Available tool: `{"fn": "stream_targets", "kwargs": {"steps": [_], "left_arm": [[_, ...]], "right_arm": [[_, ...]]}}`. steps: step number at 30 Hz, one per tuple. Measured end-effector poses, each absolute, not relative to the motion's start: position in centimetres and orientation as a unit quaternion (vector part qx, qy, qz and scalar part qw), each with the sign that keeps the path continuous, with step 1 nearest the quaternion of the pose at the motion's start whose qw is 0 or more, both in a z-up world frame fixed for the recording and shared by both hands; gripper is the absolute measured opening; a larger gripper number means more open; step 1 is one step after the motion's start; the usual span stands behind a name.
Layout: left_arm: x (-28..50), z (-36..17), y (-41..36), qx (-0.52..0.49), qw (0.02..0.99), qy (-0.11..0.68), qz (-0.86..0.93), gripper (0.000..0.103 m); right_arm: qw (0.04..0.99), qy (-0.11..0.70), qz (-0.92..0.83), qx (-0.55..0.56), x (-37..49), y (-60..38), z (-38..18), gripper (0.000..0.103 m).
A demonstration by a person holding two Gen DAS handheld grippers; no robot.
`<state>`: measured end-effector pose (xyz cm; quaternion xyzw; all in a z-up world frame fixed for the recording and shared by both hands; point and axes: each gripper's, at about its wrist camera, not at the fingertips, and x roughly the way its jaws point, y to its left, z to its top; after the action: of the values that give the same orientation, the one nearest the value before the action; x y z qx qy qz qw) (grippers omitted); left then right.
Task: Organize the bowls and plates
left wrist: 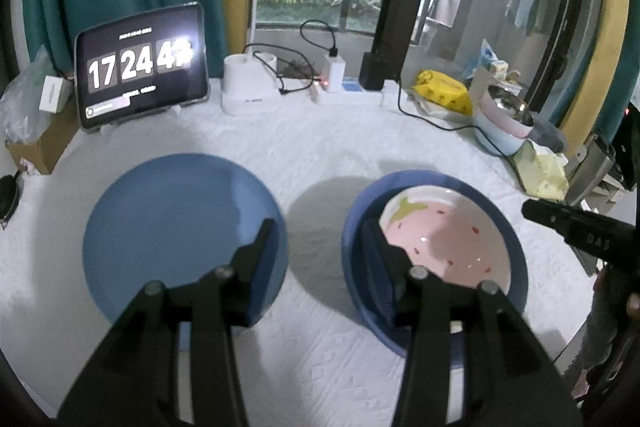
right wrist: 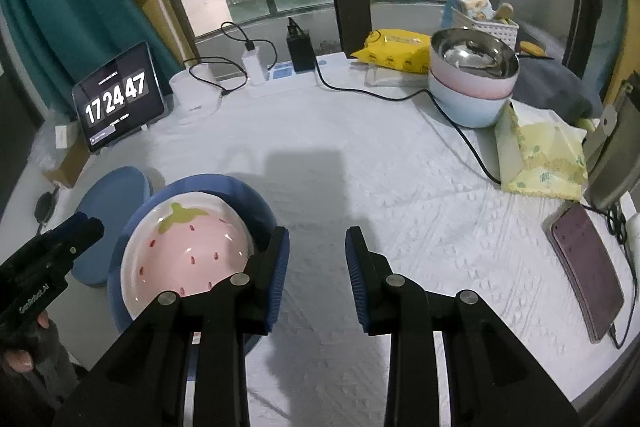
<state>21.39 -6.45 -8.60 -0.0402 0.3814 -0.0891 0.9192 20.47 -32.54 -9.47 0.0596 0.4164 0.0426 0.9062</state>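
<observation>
Easy to chip the strawberry plate (right wrist: 188,255) sitting loose in the dark blue bowl (left wrist: 516,267) if lifted tilted. Blue plate (left wrist: 176,231) bare, at 9 o'clock of that bowl. Left gripper (left wrist: 320,239) wide, right gripper (right wrist: 318,267) wide, both holding nothing.

On the table (right wrist: 360,187), the plate (left wrist: 176,227) lies left of the big bowl (left wrist: 516,267), apart from it. The strawberry bowl (left wrist: 448,239) sits inside the big bowl. The tablet (left wrist: 140,67) stands at the far left edge; 3 stacked bowls (right wrist: 472,83) stand at the far right edge.
</observation>
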Motion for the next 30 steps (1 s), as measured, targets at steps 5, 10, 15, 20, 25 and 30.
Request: {"fn": "stream_targets", "kwargs": {"steps": [5,10,15,20,25,30], "left_arm": [[21.5,-9.3,-6.4,-0.039,0.916,0.387,-0.094,0.045],[21.7,-10.0,-6.5,-0.033,0.912,0.396,-0.098,0.045],[22.0,-10.8,-7.0,-0.017,0.908,0.408,-0.099,0.046],[22.3,-11.3,-7.5,-0.004,0.905,0.414,-0.1,0.045],[22.4,-11.9,-8.0,0.012,0.903,0.417,-0.107,0.046],[22.3,-11.8,-8.1,0.021,0.904,0.412,-0.108,0.046]], "right_arm": [[0.901,0.425,0.051,0.068,20.4,-32.8,-10.2,0.031],[0.898,0.43,0.063,0.071,20.5,-32.6,-11.0,0.031],[0.895,0.435,0.066,0.072,20.7,-32.4,-11.6,0.031],[0.894,0.434,0.072,0.083,20.8,-32.7,-11.8,0.031],[0.897,0.427,0.074,0.083,20.6,-32.9,-11.2,0.031],[0.897,0.426,0.078,0.089,20.3,-33.0,-11.0,0.031]]}}
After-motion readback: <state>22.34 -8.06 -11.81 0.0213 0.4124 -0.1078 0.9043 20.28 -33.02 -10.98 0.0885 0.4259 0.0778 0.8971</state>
